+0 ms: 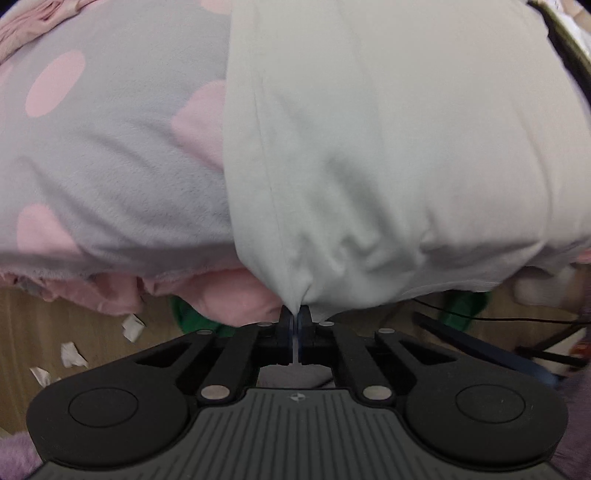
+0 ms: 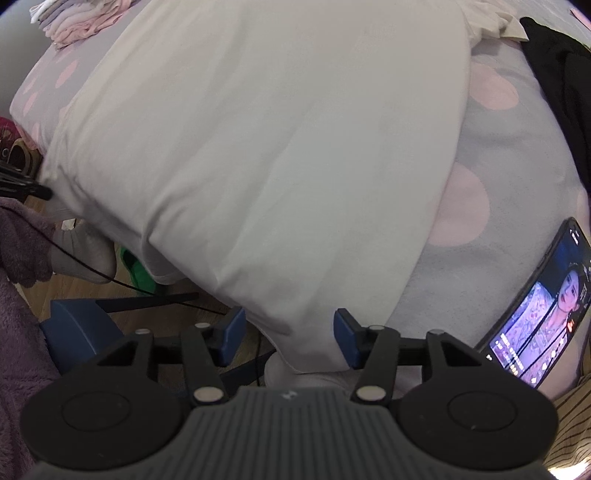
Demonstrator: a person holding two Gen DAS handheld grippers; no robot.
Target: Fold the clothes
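Observation:
A pale white garment (image 1: 388,147) lies spread over a bed with a grey blanket dotted in pink (image 1: 110,147). My left gripper (image 1: 295,319) is shut on the garment's near corner at the bed's edge, the cloth pulled into a point between the pads. In the right wrist view the same white garment (image 2: 258,147) drapes over the bed edge. My right gripper (image 2: 290,338) stands open, its blue fingers (image 2: 347,338) either side of the garment's hanging lower edge, not pressing it.
A phone (image 2: 543,314) with a lit screen lies on the blanket at right. A black garment (image 2: 561,74) and folded pink clothes (image 2: 81,22) sit at the far side. Below the bed are wooden floor, paper scraps (image 1: 74,354), cables, a blue stool (image 2: 81,332), something green (image 2: 136,273).

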